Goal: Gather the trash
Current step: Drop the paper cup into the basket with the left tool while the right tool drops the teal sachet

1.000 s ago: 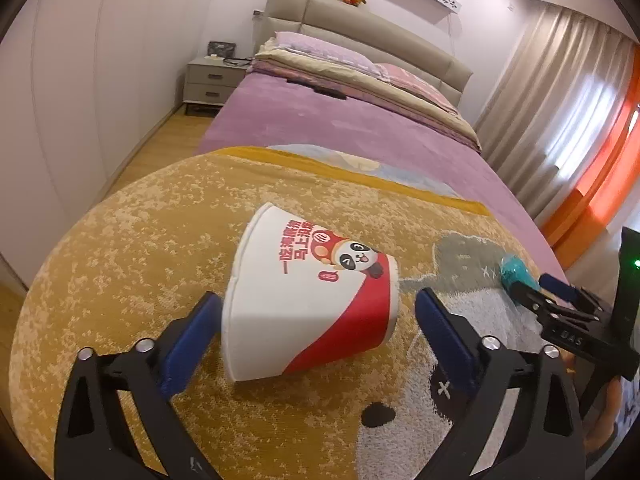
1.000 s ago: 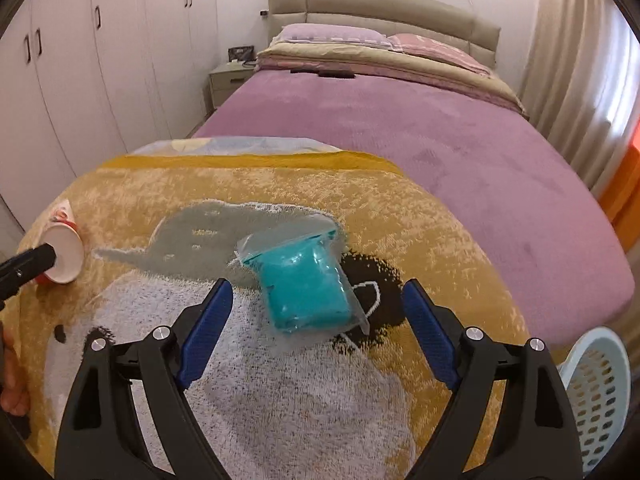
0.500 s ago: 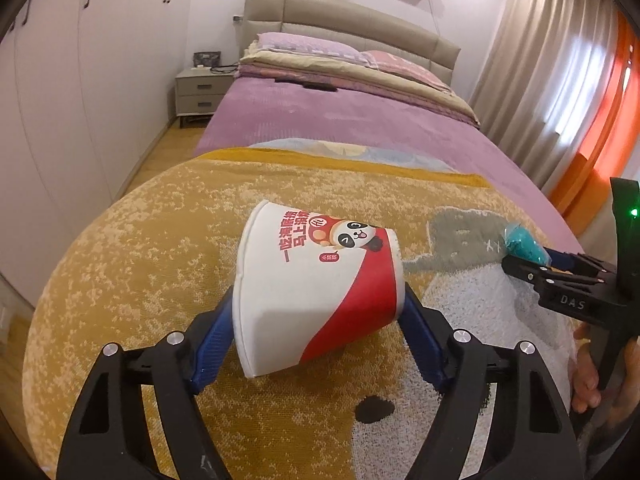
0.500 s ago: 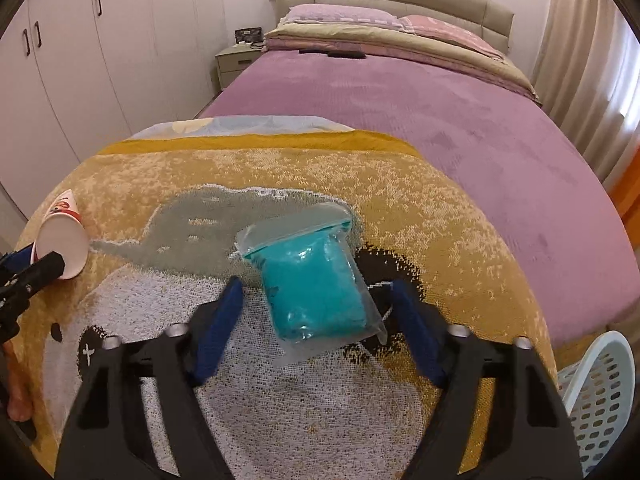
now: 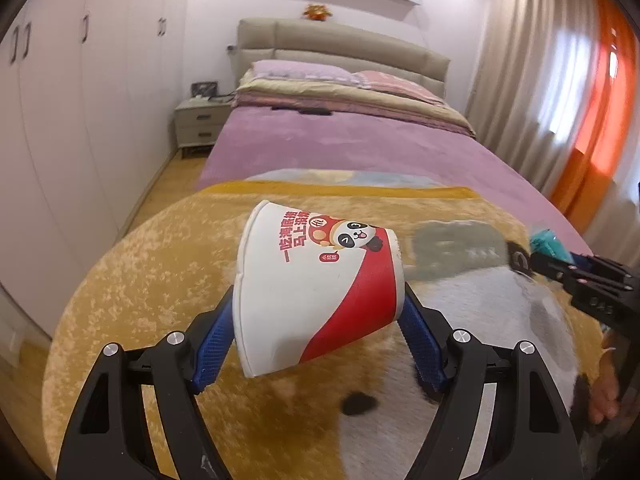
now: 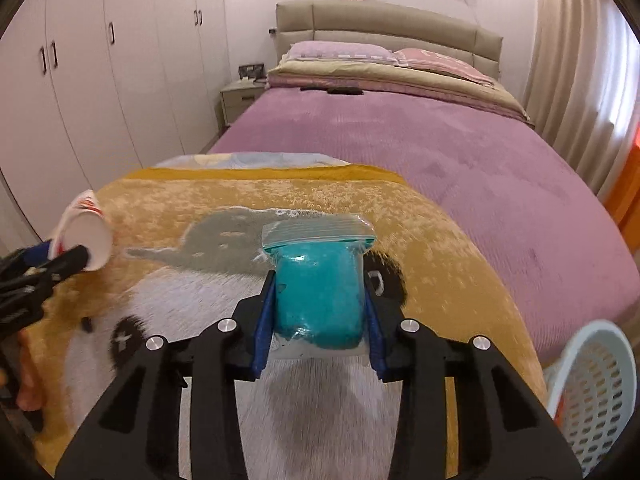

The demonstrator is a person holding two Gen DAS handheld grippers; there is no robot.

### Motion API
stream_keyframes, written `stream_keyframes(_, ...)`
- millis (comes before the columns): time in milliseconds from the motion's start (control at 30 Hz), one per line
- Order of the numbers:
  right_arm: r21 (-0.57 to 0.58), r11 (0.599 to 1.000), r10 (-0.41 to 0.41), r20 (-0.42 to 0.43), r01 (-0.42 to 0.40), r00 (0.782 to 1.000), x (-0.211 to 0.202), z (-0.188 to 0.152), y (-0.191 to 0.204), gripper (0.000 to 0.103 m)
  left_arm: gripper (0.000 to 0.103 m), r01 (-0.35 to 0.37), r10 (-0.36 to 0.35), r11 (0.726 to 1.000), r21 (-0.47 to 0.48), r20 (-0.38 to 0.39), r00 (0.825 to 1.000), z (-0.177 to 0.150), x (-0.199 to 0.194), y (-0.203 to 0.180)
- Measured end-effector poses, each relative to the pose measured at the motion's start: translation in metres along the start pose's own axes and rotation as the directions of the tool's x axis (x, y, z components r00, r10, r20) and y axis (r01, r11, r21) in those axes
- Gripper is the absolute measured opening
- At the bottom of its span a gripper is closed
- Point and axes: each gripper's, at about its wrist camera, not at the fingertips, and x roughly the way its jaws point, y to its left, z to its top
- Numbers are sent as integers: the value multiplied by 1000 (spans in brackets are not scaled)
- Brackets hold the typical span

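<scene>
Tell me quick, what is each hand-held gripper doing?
Left hand-held gripper: closed on the paper cup.
Right hand-held gripper: closed on the bag of teal stuff.

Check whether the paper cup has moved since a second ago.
Yes. The paper cup has been lifted off the yellow blanket, now clamped in the left gripper, its rim higher against the blanket's far edge.

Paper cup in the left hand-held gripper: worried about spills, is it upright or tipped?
Tipped: the paper cup lies sideways between the left hand-held gripper fingers, mouth facing right.
</scene>
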Motion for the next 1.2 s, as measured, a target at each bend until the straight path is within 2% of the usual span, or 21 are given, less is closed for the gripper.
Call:
stream_keyframes(100, 16, 999, -32, 52, 32, 998, -43, -4, -14, 36, 74, 40, -42, 998, 48, 30, 999, 4, -26, -24)
stream_keyframes(233, 87, 992, -96, 84, 89, 992, -91, -10, -46, 36, 74, 56, -64, 989, 137, 57, 996, 11, -57, -72)
stream_keyframes(400, 203, 965, -183, 77, 164, 980, -130, -31, -98, 36, 74, 187, -199, 961, 203, 44, 979, 13, -75, -139)
stream_keyframes(467, 242, 948, -228, 55, 208, 972, -138, -41, -119, 36, 74, 197, -207, 954, 227, 23, 978, 12, -73, -169)
stream_keyframes(567, 303, 923, -256, 19, 238, 967, -143, -55, -150, 36, 74, 256, -264, 934, 250, -4, 965, 8, -69, -208)
stream_keyframes(667, 361, 887, -297, -28, 287, 954, -141, -69, -181, 36, 74, 316, -324, 902, 294, -20, 946, -1, -63, -251)
stream_keyframes(833, 481, 822, -294, -102, 306, 950, -135, -98, -234, 36, 74, 408, -399, 850, 333, -96, 912, -16, -40, -315)
stream_keyframes(900, 507, 793, -311, -139, 337, 940, -130, -107, -252, 36, 74, 388, -368, 856, 341, -125, 922, -23, -22, -339)
stream_keyframes(933, 517, 783, -312, -157, 347, 937, -126, -112, -260, 36, 74, 390, -364, 856, 340, -140, 921, -25, -15, -345)
stream_keyframes(967, 527, 775, -306, -171, 350, 936, -124, -115, -268, 36, 74, 412, -373, 851, 327, -175, 911, -31, -3, -356)
stream_keyframes(1067, 562, 743, -297, -210, 364, 932, -117, -128, -290, 36, 74, 434, -374, 851, 297, -239, 896, -42, 24, -374)
stream_keyframes(1200, 596, 724, -257, -232, 346, 938, -109, -139, -303, 37, 74, 430, -365, 853, 296, -251, 897, -51, 45, -391)
